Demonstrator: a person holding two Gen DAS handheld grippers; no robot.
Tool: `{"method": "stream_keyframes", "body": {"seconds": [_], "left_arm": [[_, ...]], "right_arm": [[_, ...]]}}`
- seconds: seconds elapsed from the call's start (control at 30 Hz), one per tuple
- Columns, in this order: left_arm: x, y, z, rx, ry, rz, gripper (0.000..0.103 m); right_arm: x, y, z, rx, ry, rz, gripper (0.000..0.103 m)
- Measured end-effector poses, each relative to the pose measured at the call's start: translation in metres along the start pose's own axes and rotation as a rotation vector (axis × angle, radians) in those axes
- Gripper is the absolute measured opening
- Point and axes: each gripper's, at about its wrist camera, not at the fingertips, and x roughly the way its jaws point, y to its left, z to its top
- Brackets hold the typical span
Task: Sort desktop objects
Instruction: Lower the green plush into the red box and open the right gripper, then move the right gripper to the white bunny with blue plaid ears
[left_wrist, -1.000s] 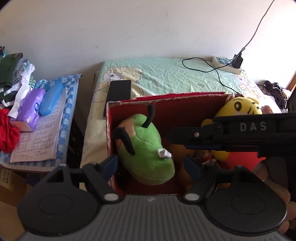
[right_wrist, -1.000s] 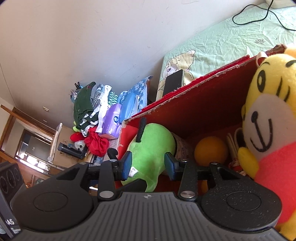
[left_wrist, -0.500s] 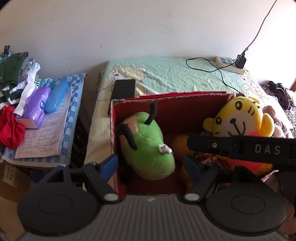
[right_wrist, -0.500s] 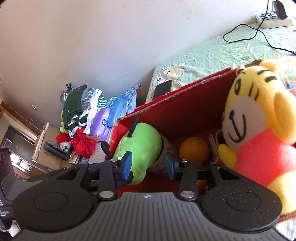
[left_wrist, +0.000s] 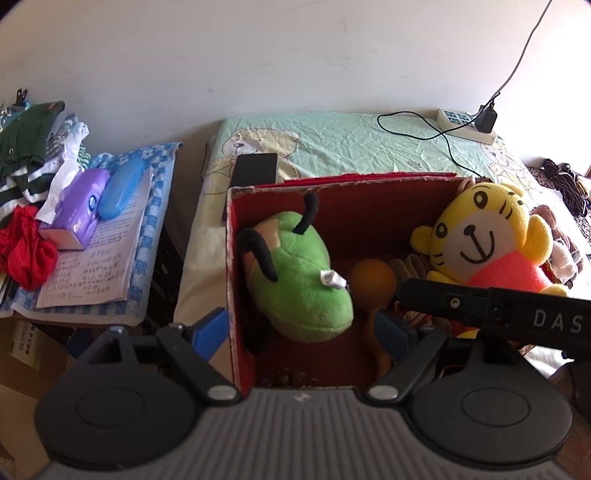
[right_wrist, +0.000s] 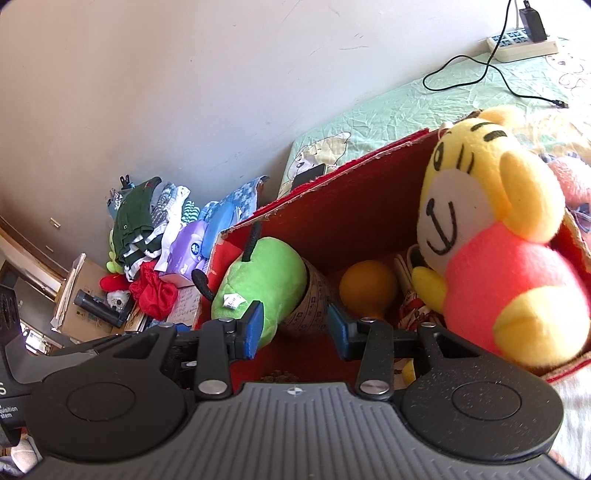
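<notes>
Inside: two plush toys, one orange ball.

Two plush toys, green and yellow, one orange ball, one red box.

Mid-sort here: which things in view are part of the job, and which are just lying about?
Job:
- red box
- green plush
- yellow tiger plush
- orange ball
- left gripper and right gripper, both open and empty

Lying about:
- power strip
- black phone
- purple tissue pack
- blue case
- clothes pile
</notes>
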Motion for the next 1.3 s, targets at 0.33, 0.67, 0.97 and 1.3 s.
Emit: {"method": "stream_keyframes", "body": {"seconds": [0.33, 0.67, 0.97, 1.3], "left_arm": [[0.009, 0.001, -0.004, -0.014, 0.029, 0.024, 0.086], [0.000, 0.005, -0.006, -0.021, 0.008, 0.037, 0.085], [-0.023, 0.000, -0.012, 0.009, -0.033, 0.059, 0.087], [-0.053, -0.022, -0.011, 0.013, -0.076, 0.067, 0.088]], "right_arm": [[-0.003, -0.004, -0.005, 0.020, -0.022, -0.007, 0.043], [-0.009, -0.002, -0.009, -0.016, -0.043, -0.006, 0.043], [-0.028, -0.001, -0.019, -0.071, -0.075, 0.039, 0.043], [-0.056, -0.013, -0.011, -0.106, -0.086, 0.211, 0.044]]}}
